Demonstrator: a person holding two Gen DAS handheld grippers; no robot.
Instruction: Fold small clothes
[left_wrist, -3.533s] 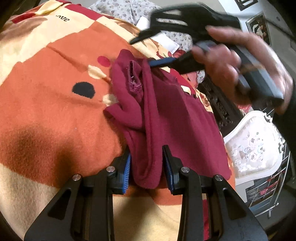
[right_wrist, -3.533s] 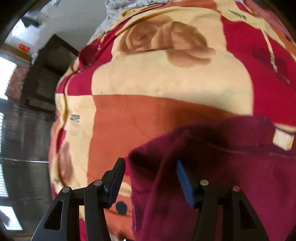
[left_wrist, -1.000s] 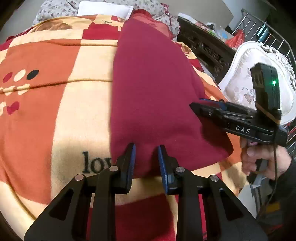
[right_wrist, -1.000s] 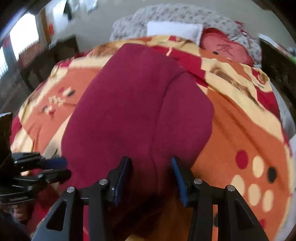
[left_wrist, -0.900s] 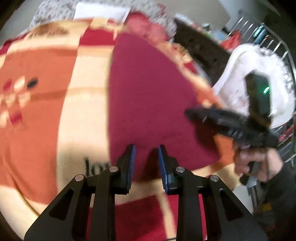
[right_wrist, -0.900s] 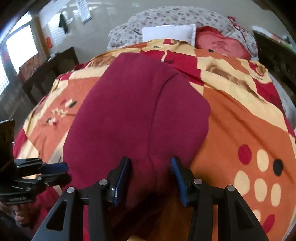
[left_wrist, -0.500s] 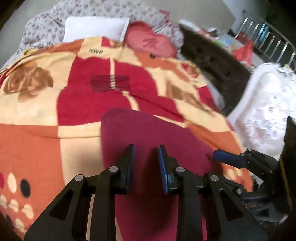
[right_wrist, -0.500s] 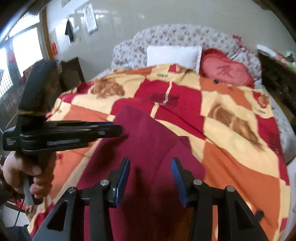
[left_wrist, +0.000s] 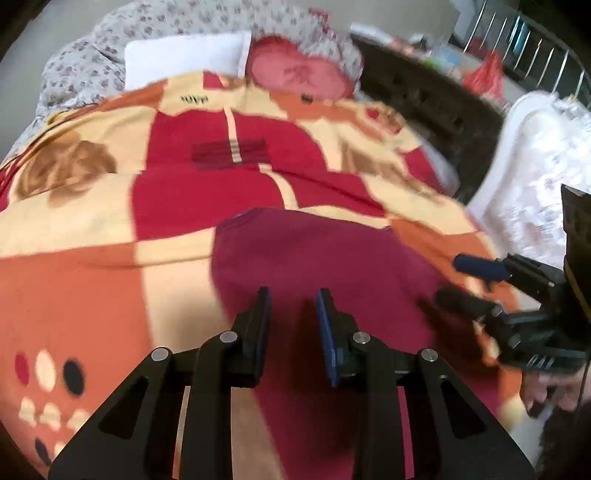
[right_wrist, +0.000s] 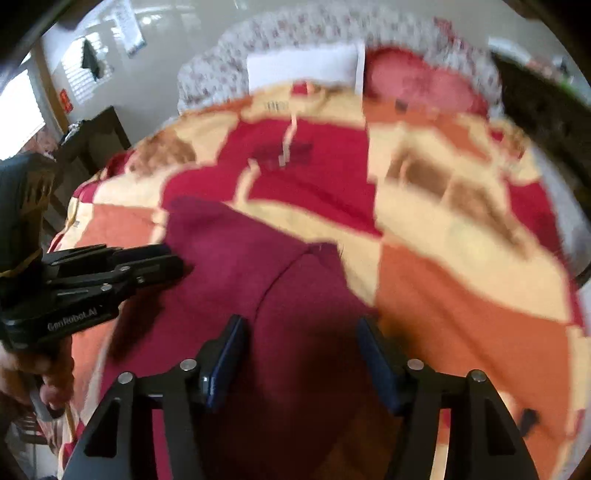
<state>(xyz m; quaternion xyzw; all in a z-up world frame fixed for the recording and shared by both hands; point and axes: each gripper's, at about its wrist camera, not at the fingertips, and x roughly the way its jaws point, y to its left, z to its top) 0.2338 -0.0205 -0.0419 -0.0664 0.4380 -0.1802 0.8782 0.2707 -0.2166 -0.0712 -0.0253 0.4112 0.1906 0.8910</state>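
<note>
Letting go of the maroon garment on the bed

My right gripper (right_wrist: 301, 360) is opening above the maroon garment (right_wrist: 236, 266), nothing pinched, so the fold can settle on the blanket (right_wrist: 461, 236). My left gripper (left_wrist: 291, 325) hovers nearly closed and empty, with the cloth just ahead and below it.

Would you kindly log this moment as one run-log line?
garment: maroon garment flat on blanket | left gripper: narrow gap, nothing visibly clamped | right gripper: opening, pads clear of cloth
</note>
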